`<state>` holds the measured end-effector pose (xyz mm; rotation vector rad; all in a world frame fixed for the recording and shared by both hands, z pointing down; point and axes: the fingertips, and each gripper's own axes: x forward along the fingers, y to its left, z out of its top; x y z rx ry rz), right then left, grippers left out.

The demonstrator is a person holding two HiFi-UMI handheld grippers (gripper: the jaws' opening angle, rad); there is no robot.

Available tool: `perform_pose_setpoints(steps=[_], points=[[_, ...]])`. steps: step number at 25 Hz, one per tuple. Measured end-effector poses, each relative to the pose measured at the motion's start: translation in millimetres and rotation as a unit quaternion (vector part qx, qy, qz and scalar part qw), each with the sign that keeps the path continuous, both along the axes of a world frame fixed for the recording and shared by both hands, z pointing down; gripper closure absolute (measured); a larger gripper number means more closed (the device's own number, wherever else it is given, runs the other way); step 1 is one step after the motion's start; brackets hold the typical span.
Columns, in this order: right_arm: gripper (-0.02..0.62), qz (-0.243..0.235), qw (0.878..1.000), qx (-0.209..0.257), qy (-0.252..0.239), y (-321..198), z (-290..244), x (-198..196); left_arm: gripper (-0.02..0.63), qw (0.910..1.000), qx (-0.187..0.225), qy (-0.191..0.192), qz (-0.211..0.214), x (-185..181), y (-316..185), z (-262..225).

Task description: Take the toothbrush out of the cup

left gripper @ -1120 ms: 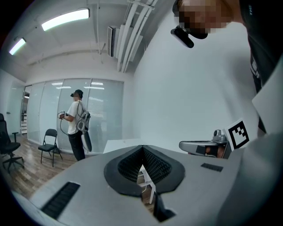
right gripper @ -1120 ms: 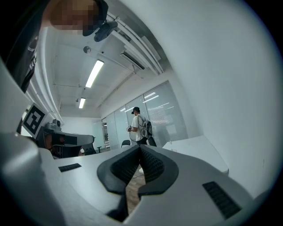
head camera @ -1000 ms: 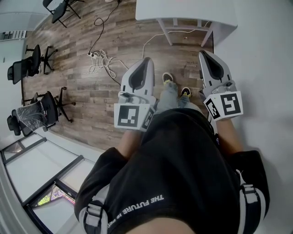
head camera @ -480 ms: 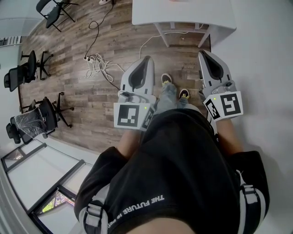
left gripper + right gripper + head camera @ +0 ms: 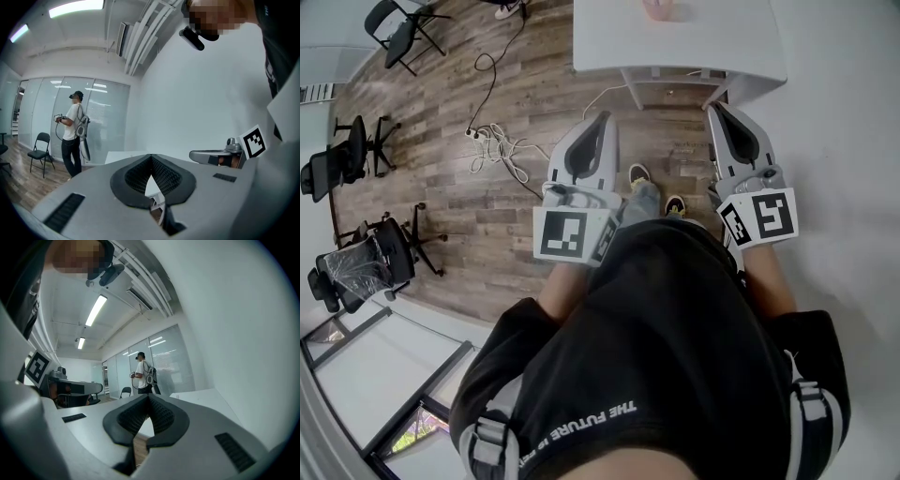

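Nearest, well short of the white rectangular table [image 5: 609, 37]: grey two-jaw left gripper [image 5: 602, 119] and matching right gripper [image 5: 713, 108], each closed tip to tip on nothing. Between these and the table's front edge: open brown wood-plank floor [image 5: 487, 178]. Along the table's right side: plain white wall [image 5: 844, 141]. On the table's far part: pale pink cup [image 5: 661, 8], cut by the frame edge; toothbrush too small to make out.

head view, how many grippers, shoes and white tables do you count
grippers: 2, left gripper and right gripper
shoes: 2
white table: 1
total: 5
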<state>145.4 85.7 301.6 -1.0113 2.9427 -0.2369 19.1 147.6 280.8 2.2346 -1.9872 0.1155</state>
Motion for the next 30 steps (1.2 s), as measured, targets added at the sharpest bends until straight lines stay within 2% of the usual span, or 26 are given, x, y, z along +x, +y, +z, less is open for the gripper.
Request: perform_pose_setpoints(steps=[7, 11, 19, 30], points=[[0.580, 0.004, 1.000, 0.005, 0.011, -26, -10, -44, 0.586, 1.0000, 0.003, 0.006, -0.001, -48, -30, -8], [0.579, 0.007, 1.000, 0.004, 0.018, -35, 0, -67, 0.586, 0.9997, 0.011, 0.020, 0.012, -68, -39, 0], [0.580, 0.019, 0.999, 0.007, 0.025, -42, -4, -107, 0.586, 0.9989, 0.020, 0.024, 0.036, -103, -54, -4], [0.580, 0.038, 0.999, -0.001, 0.026, -56, 3, -114, 0.586, 0.9983, 0.020, 0.028, 0.047, -115, -69, 8]])
